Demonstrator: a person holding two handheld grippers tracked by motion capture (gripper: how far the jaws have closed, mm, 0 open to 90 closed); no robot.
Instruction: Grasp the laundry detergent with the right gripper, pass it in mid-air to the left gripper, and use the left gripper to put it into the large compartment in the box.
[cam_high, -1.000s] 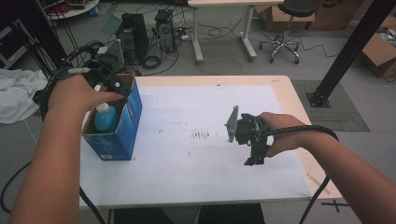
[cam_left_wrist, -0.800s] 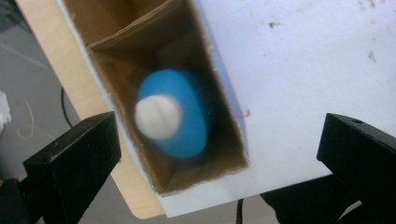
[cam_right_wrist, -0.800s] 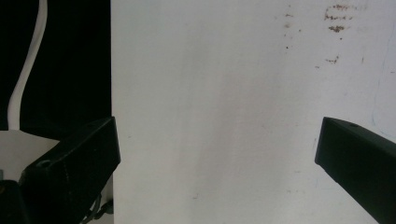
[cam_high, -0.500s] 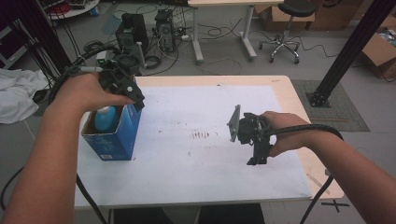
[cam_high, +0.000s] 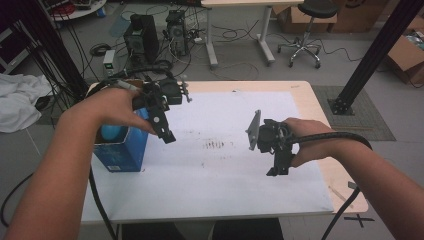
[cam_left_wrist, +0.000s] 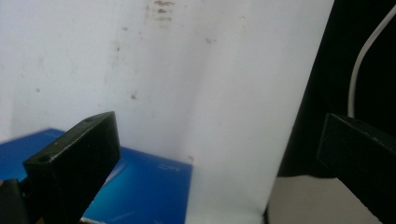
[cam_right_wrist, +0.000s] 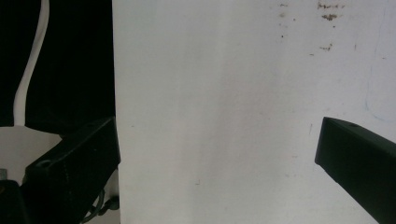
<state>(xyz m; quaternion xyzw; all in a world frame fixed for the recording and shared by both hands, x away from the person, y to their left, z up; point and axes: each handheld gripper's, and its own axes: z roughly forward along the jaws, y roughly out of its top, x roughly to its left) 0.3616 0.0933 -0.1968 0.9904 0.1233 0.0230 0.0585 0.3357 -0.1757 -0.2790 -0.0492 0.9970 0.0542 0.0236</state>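
An open blue box (cam_high: 121, 152) stands at the table's left edge with a light blue rounded item (cam_high: 110, 133) inside it. My left gripper (cam_high: 167, 135) hangs just right of the box's top, jaws pointing down toward the white sheet (cam_high: 220, 170). In the left gripper view my left gripper (cam_left_wrist: 217, 140) is open and holds nothing, with the blue box (cam_left_wrist: 144, 186) below it. My right gripper (cam_high: 278, 169) hovers over the sheet's right half, its grey plate (cam_high: 254, 130) facing left. My right gripper (cam_right_wrist: 212, 140) is open over the bare sheet (cam_right_wrist: 219, 93), nothing between its jaws.
The sheet carries dark smudges (cam_high: 216, 145) near its middle. The wooden table (cam_high: 345, 187) ends close on the right. Beyond the far edge stand computer towers (cam_high: 142, 35), an office chair (cam_high: 305, 30) and a black frame post (cam_high: 372, 55). A white cloth (cam_high: 17, 102) lies left.
My left gripper has lifted away from the blue box's top and moved right, out over the box's right edge. The right gripper has stayed nearly still.
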